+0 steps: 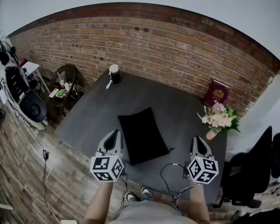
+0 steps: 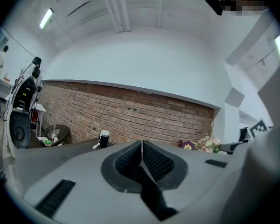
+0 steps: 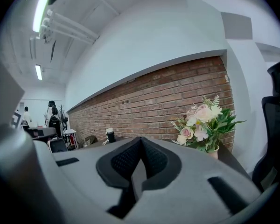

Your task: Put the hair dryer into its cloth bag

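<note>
- Head view: left tongs [image 1: 114,134] and right tongs [image 1: 199,140] are held over the near edge of the dark grey table [image 1: 88,120], one at each side, both pointing toward the brick wall [image 1: 177,45].
- The black cloth bag [image 1: 142,134] lies flat mid-table between the two tongs. It sits closer to the left one and neither touches it.
- The hair dryer [image 1: 113,73], black with a white top, stands at the far edge of the table near the wall, well apart from the bag and both tongs.
- A maroon book [image 1: 217,92] leans against the wall at far right, with a vase of flowers [image 1: 217,118] just in front of it.
- A thin black cable [image 1: 167,171] loops over the near table edge beside the right tongs.
- Left gripper view: the tongs [image 2: 141,155] are pressed together with nothing between them. The hair dryer [image 2: 104,137] is upright far ahead, left of centre, and the flowers [image 2: 207,143] are to the right.
- Right gripper view: the tongs [image 3: 139,155] are pressed together and hold nothing. The hair dryer [image 3: 110,135] is small in the distance at left, and the flowers [image 3: 203,125] are near at right.
</note>
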`<state>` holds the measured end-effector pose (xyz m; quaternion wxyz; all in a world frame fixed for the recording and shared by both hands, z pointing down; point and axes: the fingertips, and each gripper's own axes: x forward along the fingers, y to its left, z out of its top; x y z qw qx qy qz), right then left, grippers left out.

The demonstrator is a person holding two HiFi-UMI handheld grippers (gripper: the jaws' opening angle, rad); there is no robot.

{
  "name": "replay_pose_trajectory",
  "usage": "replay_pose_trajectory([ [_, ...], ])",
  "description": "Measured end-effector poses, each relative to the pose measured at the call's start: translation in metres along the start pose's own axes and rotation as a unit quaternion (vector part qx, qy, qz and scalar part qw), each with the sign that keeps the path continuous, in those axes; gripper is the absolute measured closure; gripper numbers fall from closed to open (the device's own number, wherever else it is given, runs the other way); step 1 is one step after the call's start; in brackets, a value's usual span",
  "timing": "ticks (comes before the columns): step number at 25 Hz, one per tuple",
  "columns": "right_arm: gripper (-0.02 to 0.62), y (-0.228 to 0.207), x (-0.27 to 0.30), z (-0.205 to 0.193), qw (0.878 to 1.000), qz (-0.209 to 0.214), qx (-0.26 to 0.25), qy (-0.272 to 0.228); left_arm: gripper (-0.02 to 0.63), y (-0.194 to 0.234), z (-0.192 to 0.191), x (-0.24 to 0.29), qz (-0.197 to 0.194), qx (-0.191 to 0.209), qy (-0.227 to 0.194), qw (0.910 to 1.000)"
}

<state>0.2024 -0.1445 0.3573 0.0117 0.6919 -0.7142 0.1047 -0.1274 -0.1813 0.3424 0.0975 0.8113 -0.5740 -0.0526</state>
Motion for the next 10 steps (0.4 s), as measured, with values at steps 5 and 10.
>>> replay_pose_trajectory([
  [5, 0.595, -0.0015, 0.0003, -0.0028, 1.000, -0.001, 0.000, 0.005, 0.592, 0.0012, -0.0020, 0.0006, 0.001, -0.003, 0.001, 1.0000],
  [10, 0.595, -0.0028, 0.0029, -0.0030, 1.000, -0.001, 0.000, 0.006, 0.592, 0.0044, -0.0012, 0.0034, 0.003, -0.011, -0.002, 0.9999],
])
